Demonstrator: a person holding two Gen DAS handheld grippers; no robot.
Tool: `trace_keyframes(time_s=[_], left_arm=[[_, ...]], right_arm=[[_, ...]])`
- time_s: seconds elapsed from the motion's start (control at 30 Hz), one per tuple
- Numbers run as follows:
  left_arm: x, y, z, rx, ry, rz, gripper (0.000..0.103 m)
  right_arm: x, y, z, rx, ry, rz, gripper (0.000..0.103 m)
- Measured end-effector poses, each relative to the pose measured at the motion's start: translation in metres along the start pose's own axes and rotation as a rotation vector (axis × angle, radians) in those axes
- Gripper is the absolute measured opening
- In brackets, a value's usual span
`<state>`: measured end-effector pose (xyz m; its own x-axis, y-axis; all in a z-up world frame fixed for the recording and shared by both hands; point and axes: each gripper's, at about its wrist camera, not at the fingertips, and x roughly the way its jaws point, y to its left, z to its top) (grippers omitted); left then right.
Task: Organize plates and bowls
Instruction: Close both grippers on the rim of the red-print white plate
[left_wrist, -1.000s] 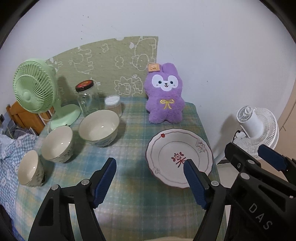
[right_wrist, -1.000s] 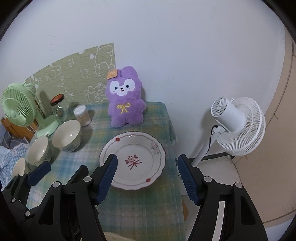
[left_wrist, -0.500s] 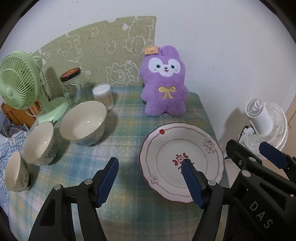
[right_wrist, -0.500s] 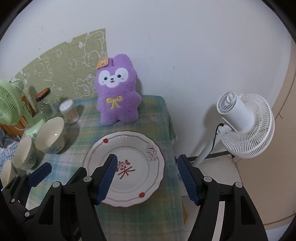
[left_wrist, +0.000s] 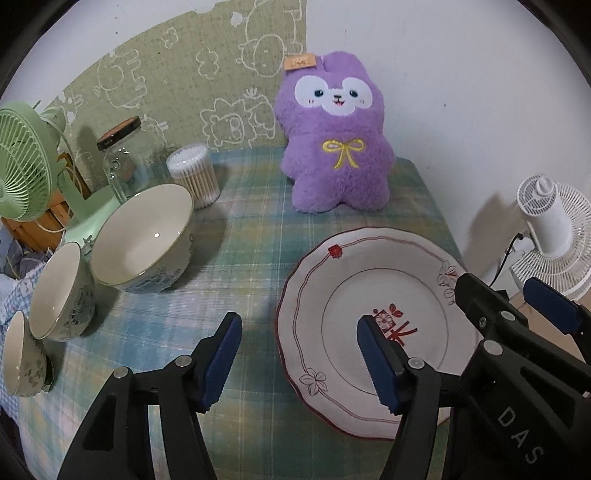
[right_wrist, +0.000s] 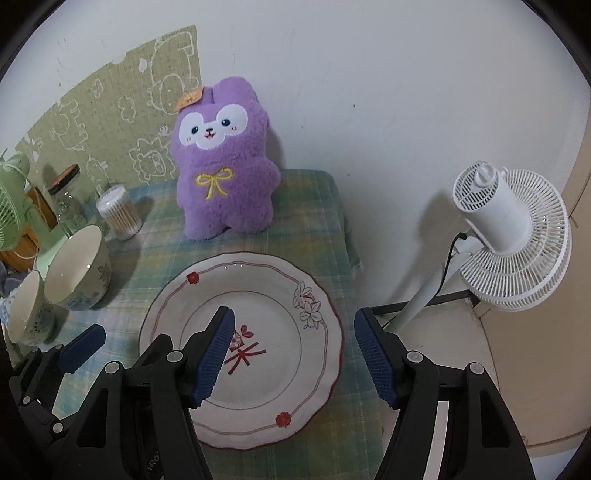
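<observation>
A white plate (left_wrist: 369, 288) with a red rim line and flower print lies on the checked tablecloth at the right. Three cream bowls stand in a row at the left: large (left_wrist: 144, 240), medium (left_wrist: 61, 291) and small (left_wrist: 20, 354). My left gripper (left_wrist: 297, 332) hovers over the plate's left rim; its jaws are closing and its pads touch nothing. My right gripper (right_wrist: 293, 321) stands open over the plate's (right_wrist: 266, 295) right half, with the rim between its fingers and untouched. Each gripper shows in the other's view, left (right_wrist: 122, 343) and right (left_wrist: 495, 284).
A purple plush rabbit (left_wrist: 332, 147) sits behind the plate against the wall. A green fan (left_wrist: 22, 162), a glass jar (left_wrist: 122, 162) and a cotton swab tub (left_wrist: 194, 175) stand at the back left. A white fan (right_wrist: 509, 236) stands on the floor past the table's right edge.
Both grippers have come down and forward, so the plate now lies under their fingers. The left gripper's jaws have narrowed a little. Bowls and plate have not moved.
</observation>
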<state>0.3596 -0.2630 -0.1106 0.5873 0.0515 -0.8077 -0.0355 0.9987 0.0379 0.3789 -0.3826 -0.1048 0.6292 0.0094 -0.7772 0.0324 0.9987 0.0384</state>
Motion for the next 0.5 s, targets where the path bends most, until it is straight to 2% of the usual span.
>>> trace_keyframes(time_s=[0.33, 0.5], left_arm=[[0.024, -0.005, 0.001, 0.017, 0.042, -0.004, 0.06], [0.032, -0.005, -0.001, 0.008, 0.069, -0.008, 0.051]], right_arm=[[0.023, -0.004, -0.004, 0.019, 0.03, -0.027, 0.071], [0.033, -0.006, -0.005, 0.029, 0.047, -0.034, 0.071]])
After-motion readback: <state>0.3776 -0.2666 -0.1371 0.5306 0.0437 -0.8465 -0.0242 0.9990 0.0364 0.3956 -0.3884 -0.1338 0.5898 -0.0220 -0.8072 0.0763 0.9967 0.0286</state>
